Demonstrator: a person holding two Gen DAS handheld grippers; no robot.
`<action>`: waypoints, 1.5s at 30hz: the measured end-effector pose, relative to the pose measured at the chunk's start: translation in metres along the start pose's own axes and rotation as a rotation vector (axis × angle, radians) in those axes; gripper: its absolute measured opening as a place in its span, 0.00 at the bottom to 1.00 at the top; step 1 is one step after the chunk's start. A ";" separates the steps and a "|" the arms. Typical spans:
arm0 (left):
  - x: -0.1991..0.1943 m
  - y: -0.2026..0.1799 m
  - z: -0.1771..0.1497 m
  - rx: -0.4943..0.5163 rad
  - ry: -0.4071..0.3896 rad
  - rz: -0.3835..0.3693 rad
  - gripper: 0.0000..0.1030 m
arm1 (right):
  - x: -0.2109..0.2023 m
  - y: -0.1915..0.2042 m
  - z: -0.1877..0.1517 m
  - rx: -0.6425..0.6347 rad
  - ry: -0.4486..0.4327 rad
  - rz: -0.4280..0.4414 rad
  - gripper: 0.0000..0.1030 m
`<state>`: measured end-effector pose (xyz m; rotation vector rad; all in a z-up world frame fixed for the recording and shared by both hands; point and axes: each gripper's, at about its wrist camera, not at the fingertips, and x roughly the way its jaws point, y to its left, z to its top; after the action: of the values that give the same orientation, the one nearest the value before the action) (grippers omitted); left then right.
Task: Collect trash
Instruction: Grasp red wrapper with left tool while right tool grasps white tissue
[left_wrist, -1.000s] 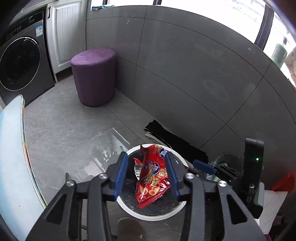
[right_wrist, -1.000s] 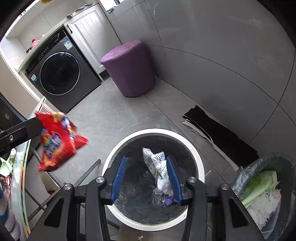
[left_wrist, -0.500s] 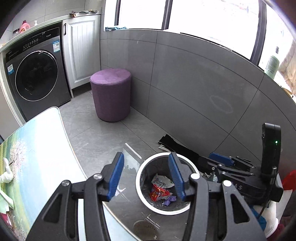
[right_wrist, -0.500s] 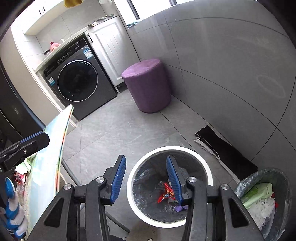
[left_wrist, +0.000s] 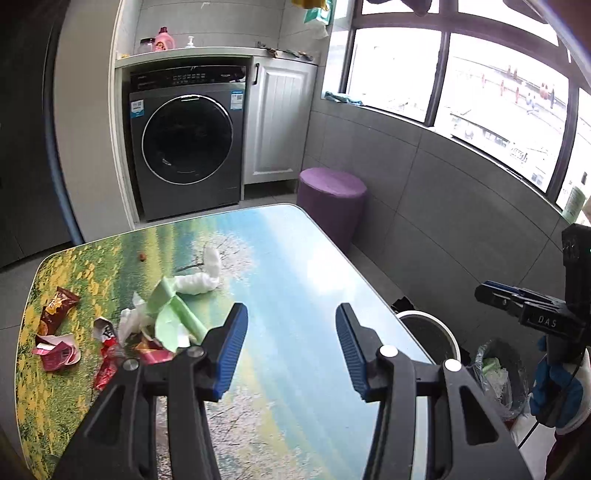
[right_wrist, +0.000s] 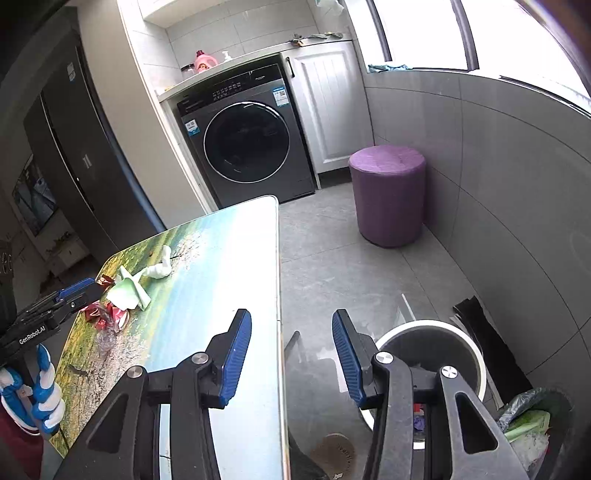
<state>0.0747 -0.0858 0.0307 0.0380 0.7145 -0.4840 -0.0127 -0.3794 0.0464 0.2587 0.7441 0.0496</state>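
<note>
Black tongs (left_wrist: 288, 347) with ribbed blue pads, silver screws, blue-and-white gloves (right_wrist: 37, 391)

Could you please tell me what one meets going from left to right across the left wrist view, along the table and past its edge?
Brown snack wrapper → crumpled pink wrapper → green packet → twisted white tissue → white-rimmed bin → bag-lined bin → right claw.
</note>
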 end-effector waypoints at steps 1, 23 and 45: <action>-0.005 0.017 -0.004 -0.018 -0.001 0.023 0.46 | 0.005 0.010 0.002 -0.012 0.008 0.019 0.42; 0.039 0.174 -0.067 -0.198 0.136 0.181 0.41 | 0.226 0.168 0.062 -0.153 0.205 0.268 0.44; 0.002 0.172 -0.068 -0.232 0.060 0.220 0.11 | 0.184 0.117 0.045 -0.105 0.137 0.204 0.14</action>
<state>0.1094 0.0795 -0.0441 -0.0861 0.8111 -0.1882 0.1583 -0.2506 -0.0143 0.2321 0.8469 0.3017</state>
